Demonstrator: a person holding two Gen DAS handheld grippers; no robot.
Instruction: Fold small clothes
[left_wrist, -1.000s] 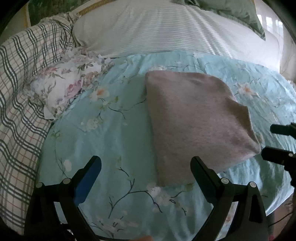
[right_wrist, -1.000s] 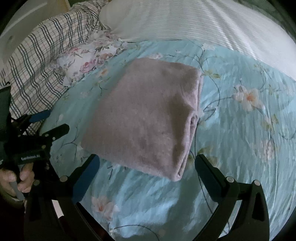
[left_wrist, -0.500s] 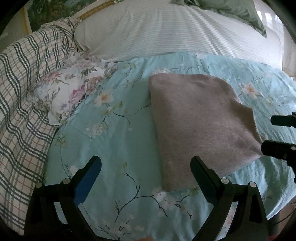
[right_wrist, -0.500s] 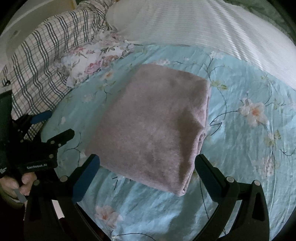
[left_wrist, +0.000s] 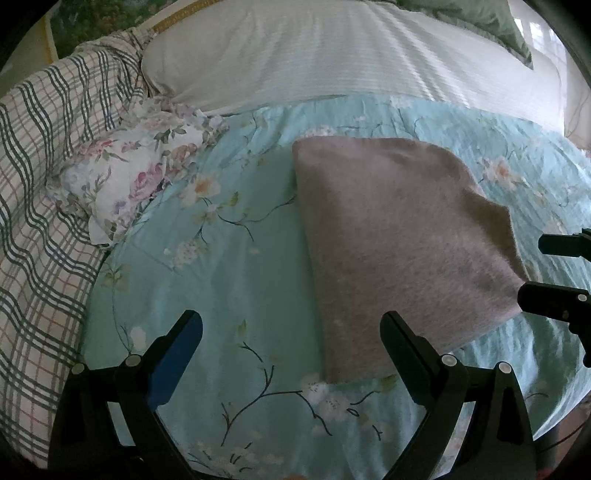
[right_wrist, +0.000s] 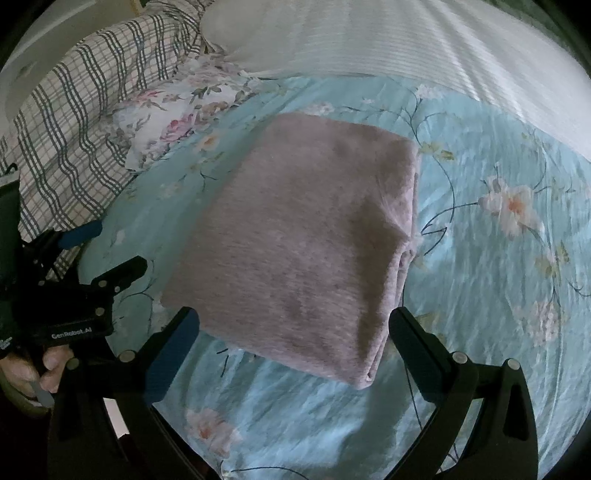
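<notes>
Drifting closer since a second ago — left gripper (left_wrist: 291, 332) and right gripper (right_wrist: 295, 328) both spread, empty. Best to pinch folded garment (right_wrist: 306, 236) edges squarely — layers aligned.

Fuzzy matt knit garment (right_wrist: 306, 236) on smooth, faintly creased cotton-like sheet (right_wrist: 480, 295).

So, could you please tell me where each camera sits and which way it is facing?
Left wrist: on the left gripper, over the near bed edge, facing the pillows; right gripper's fingers show at right.
Right wrist: on the right gripper, facing likewise; left gripper and hand show at left.
Shared: folded mauve garment, floral sheet, both grippers open.
</notes>
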